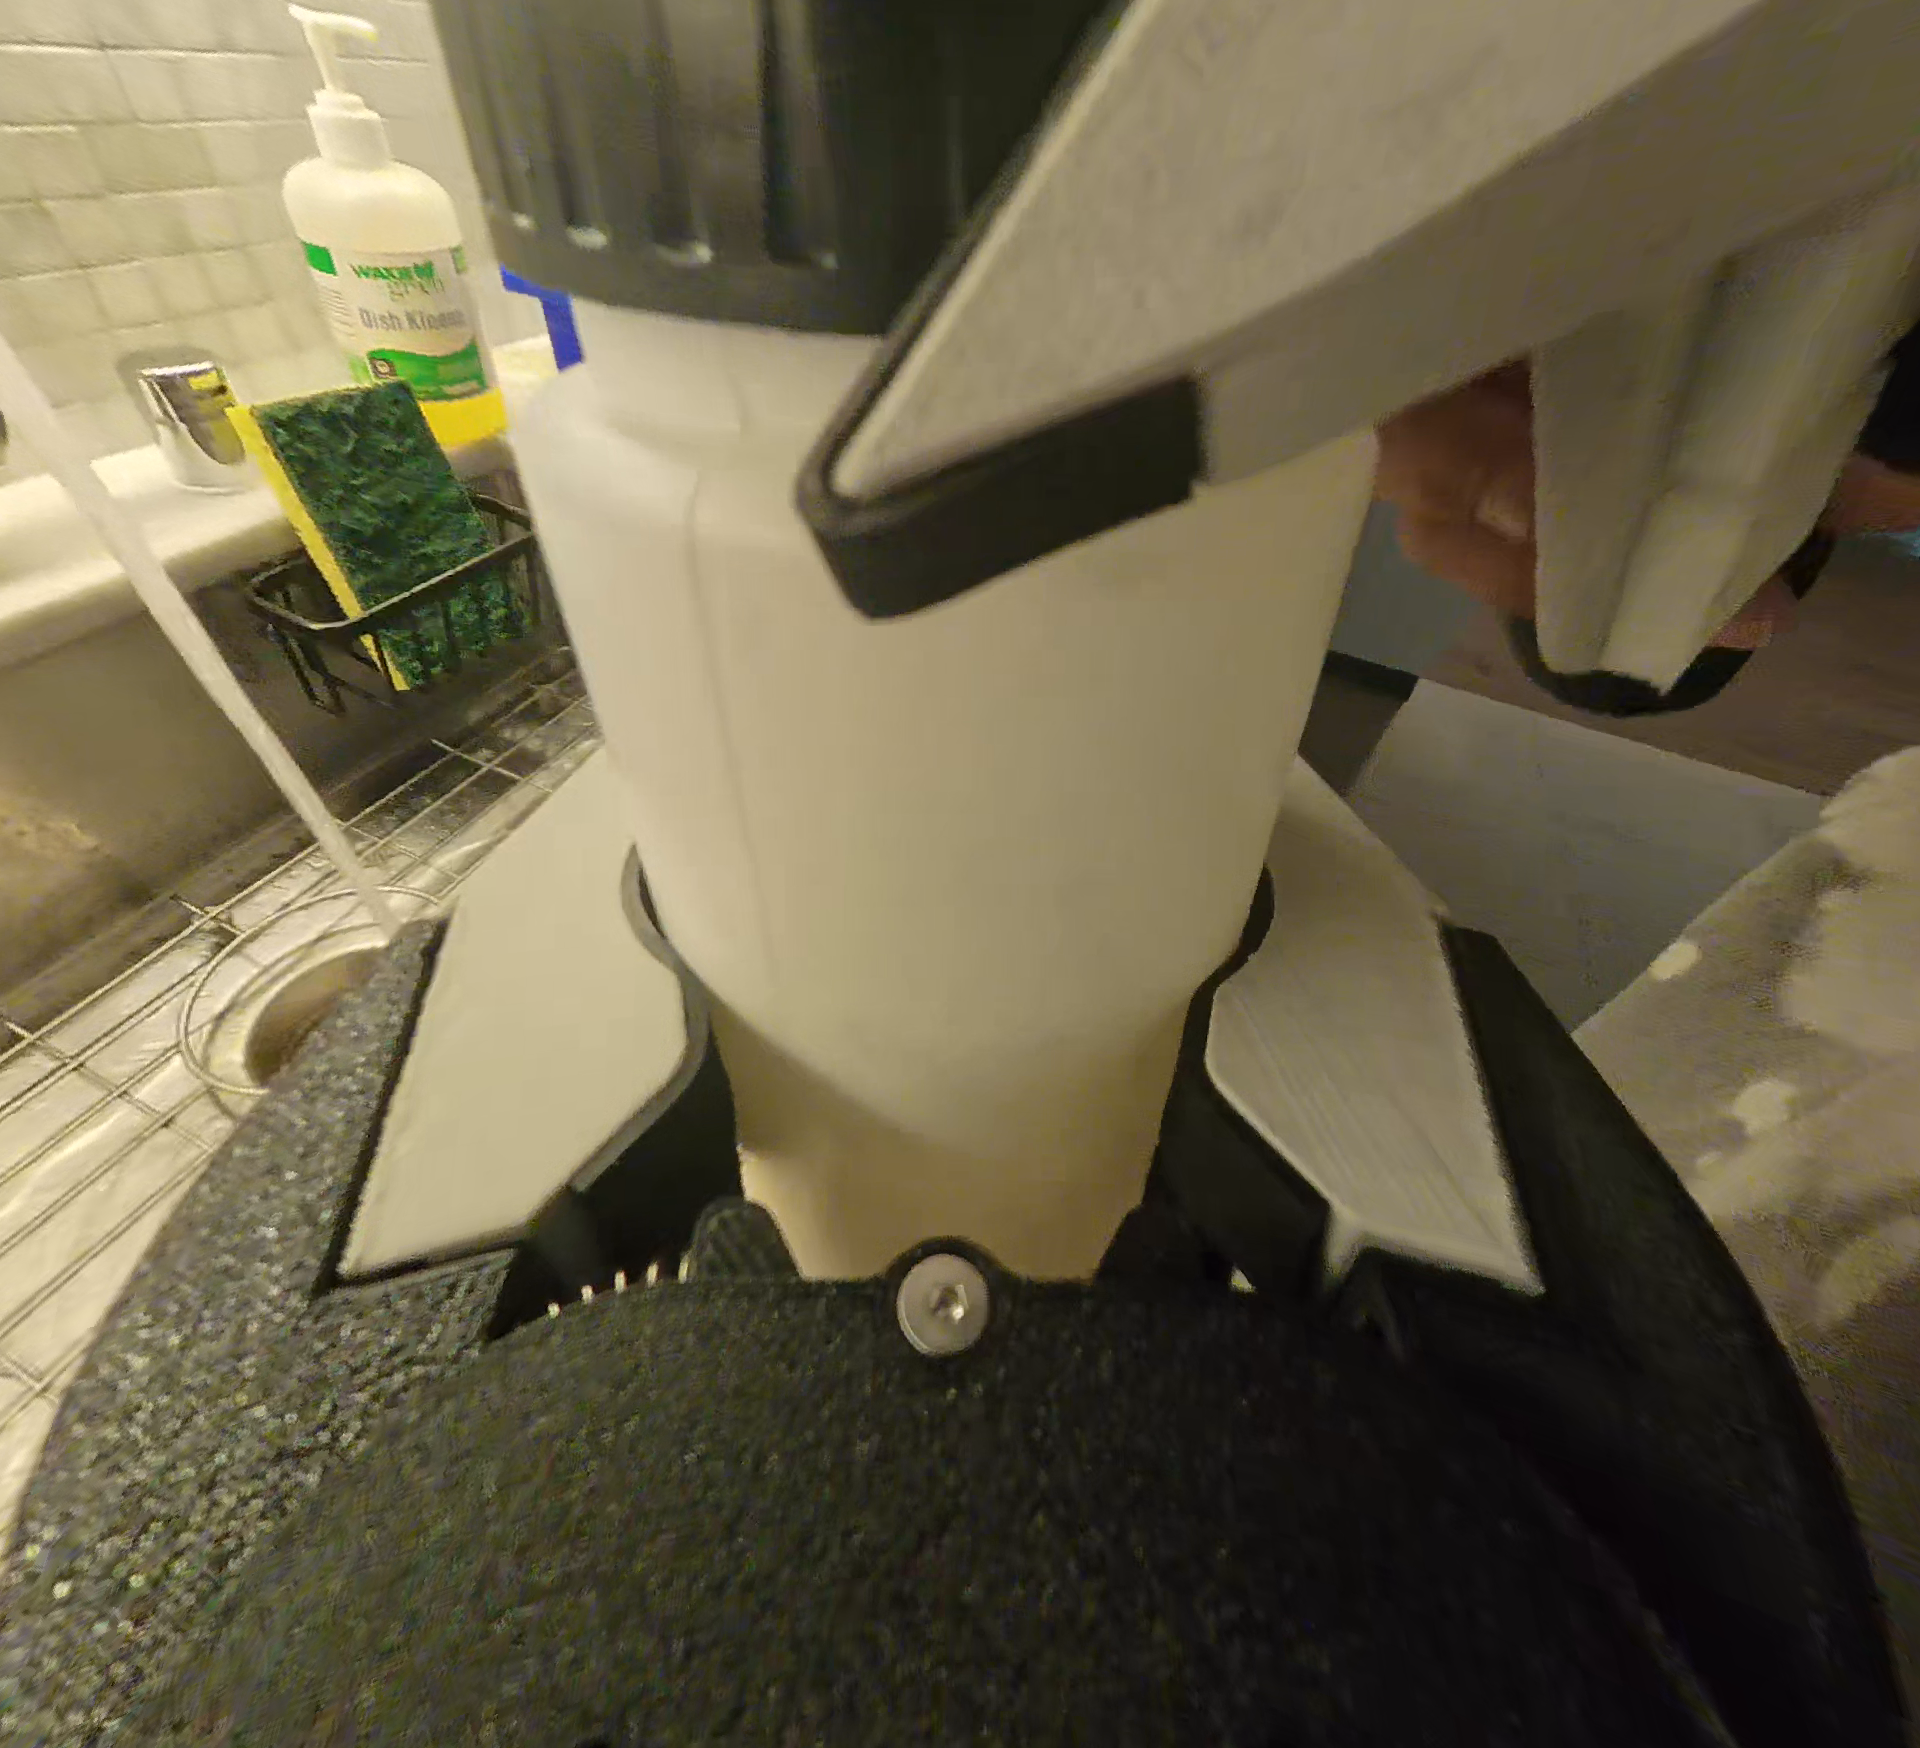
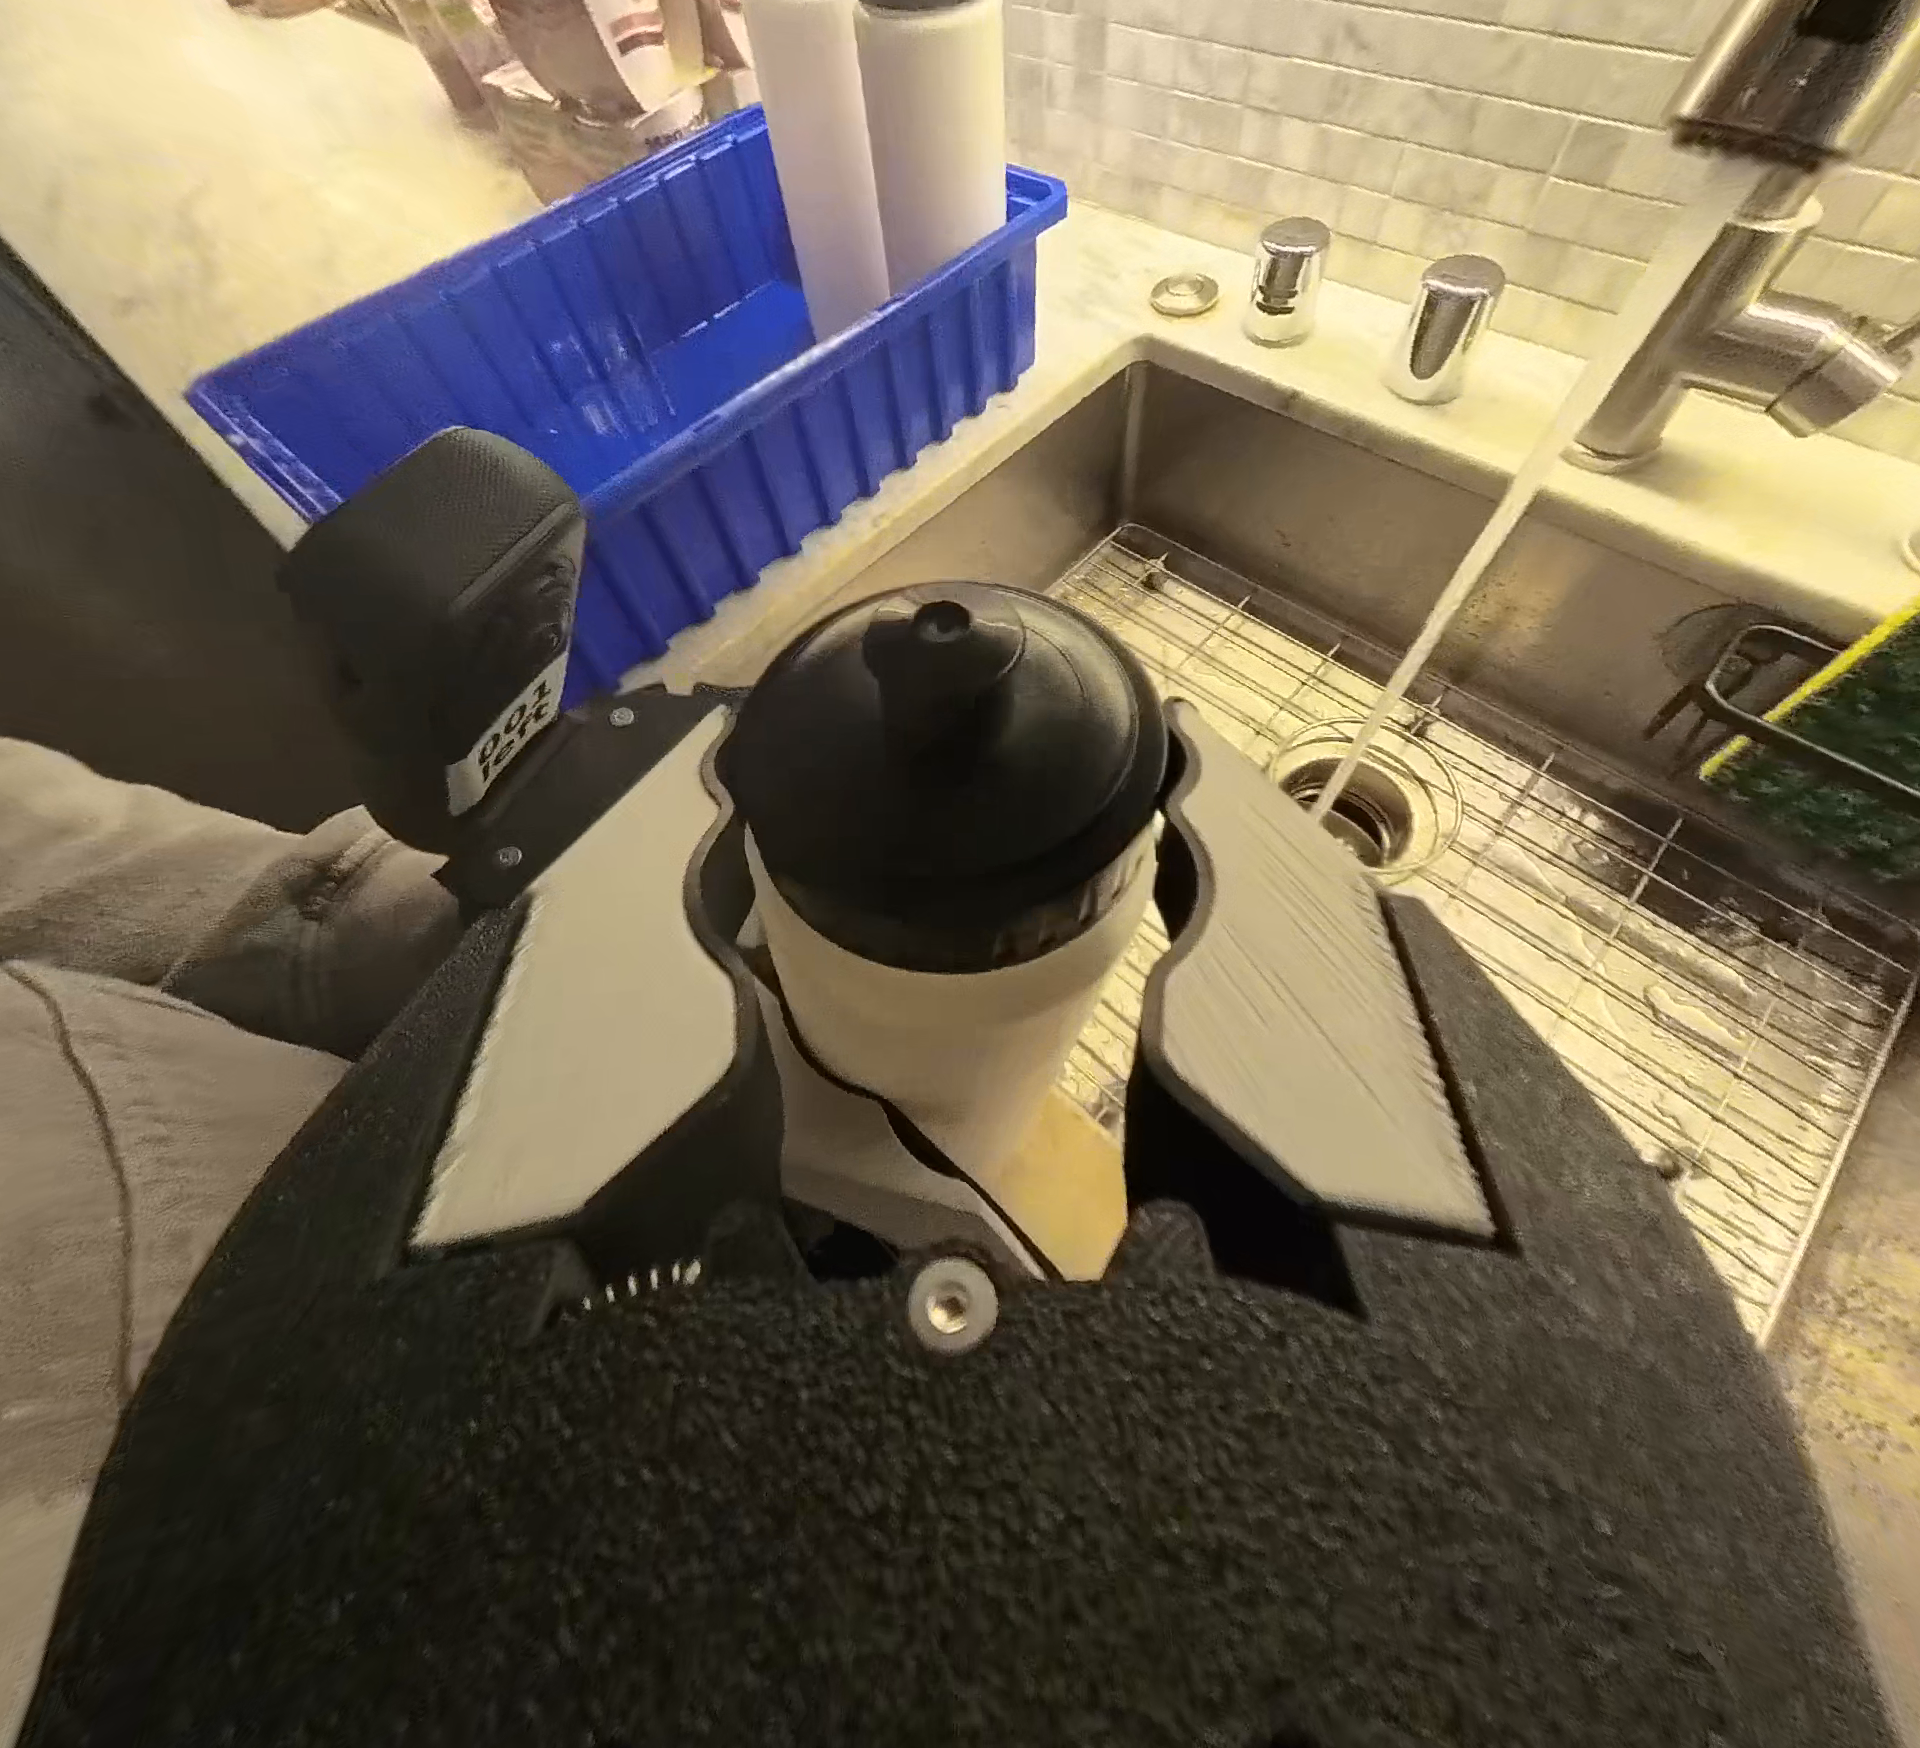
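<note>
A white plastic bottle [image 1: 935, 711] with a black ribbed screw cap [image 1: 675, 88] stands upright over the sink. My left gripper [image 1: 951, 867] is shut on the bottle's body, which sits in the curved notches of both fingers. My right gripper [image 2: 951, 742] comes from above and closes around the black cap [image 2: 945, 763], with a thin gap on its right side. One of its white fingers [image 1: 1247, 244] crosses the cap in the left wrist view. The left gripper's black camera housing [image 2: 447, 618] shows beside the bottle [image 2: 935, 1023] in the right wrist view.
Water [image 2: 1455, 597] runs from the steel faucet [image 2: 1766, 88] into the sink's drain [image 2: 1361, 805], over a wire grid [image 2: 1558, 919]. A blue bin [image 2: 727, 472] holding two white bottles [image 2: 883, 119] stands on the counter. A green sponge [image 1: 384, 535] sits in a black caddy beside a soap pump bottle [image 1: 384, 244].
</note>
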Tool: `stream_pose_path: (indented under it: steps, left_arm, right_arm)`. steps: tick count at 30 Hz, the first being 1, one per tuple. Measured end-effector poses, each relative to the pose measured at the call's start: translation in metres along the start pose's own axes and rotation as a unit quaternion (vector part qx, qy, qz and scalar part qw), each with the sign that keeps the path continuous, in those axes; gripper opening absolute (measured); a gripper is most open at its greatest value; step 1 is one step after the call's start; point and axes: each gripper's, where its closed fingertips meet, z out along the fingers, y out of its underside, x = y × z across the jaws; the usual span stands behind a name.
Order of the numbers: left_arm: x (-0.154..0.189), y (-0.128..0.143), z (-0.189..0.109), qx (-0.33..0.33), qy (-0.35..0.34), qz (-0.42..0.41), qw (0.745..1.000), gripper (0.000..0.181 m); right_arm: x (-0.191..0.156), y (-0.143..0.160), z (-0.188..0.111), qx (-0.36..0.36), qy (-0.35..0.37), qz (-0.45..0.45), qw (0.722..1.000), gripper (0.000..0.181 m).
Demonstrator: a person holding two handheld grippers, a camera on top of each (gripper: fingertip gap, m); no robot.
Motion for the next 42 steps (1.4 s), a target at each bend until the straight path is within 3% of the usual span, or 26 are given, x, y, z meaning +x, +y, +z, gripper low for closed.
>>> stream_pose_path:
  steps: [5, 9, 13, 16, 21, 23, 27, 31, 34, 37, 40, 42]
  left_arm:
    - [0.006, 0.01, 0.001, 0.011, 0.008, 0.005, 1.0, 0.103]
    - [0.009, 0.009, -0.001, 0.02, 0.02, 0.009, 1.0, 0.104]
    - [0.01, 0.01, -0.002, 0.018, 0.034, 0.013, 0.999, 0.104]
    - [0.014, 0.012, -0.004, 0.012, 0.054, 0.02, 0.998, 0.105]
    - [0.017, 0.014, -0.006, 0.0, 0.084, 0.025, 0.996, 0.105]
    - [0.019, 0.015, -0.007, 0.0, 0.086, 0.031, 0.996, 0.105]
    - [0.016, 0.015, -0.006, -0.003, 0.065, 0.022, 0.998, 0.104]
    - [0.011, 0.014, -0.002, -0.004, 0.026, 0.015, 1.0, 0.104]
    - [0.01, 0.016, -0.002, -0.007, 0.0, 0.018, 1.0, 0.104]
    - [0.011, 0.018, -0.003, -0.014, -0.014, 0.023, 1.0, 0.104]
    - [0.013, 0.019, -0.004, -0.021, -0.01, 0.024, 0.999, 0.104]
    - [0.015, 0.02, -0.004, -0.024, -0.005, 0.026, 0.999, 0.104]
  right_arm:
    - [-0.005, 0.011, 0.0, 0.044, 0.009, -0.007, 0.999, 0.078]
    - [-0.011, 0.015, 0.001, 0.038, -0.022, -0.001, 0.999, 0.08]
    - [-0.022, 0.016, -0.006, -0.011, -0.107, -0.034, 0.994, 0.105]
    - [-0.025, 0.009, -0.013, -0.05, -0.174, -0.1, 0.978, 0.108]
    - [-0.035, 0.012, -0.005, -0.102, -0.251, -0.177, 0.946, 0.086]
    - [-0.036, 0.014, -0.002, -0.078, -0.251, -0.175, 0.949, 0.078]
    - [-0.03, 0.006, 0.002, 0.031, -0.177, -0.109, 0.978, 0.078]
    - [-0.018, -0.001, 0.001, 0.126, -0.02, -0.059, 0.99, 0.078]
    - [-0.013, 0.009, 0.003, 0.119, 0.073, -0.032, 0.99, 0.078]
    - [-0.023, 0.006, -0.005, 0.113, -0.012, -0.058, 0.992, 0.092]
    - [-0.037, 0.008, -0.014, 0.067, -0.192, -0.102, 0.974, 0.096]
    - [-0.044, 0.014, -0.017, 0.022, -0.275, -0.135, 0.952, 0.093]
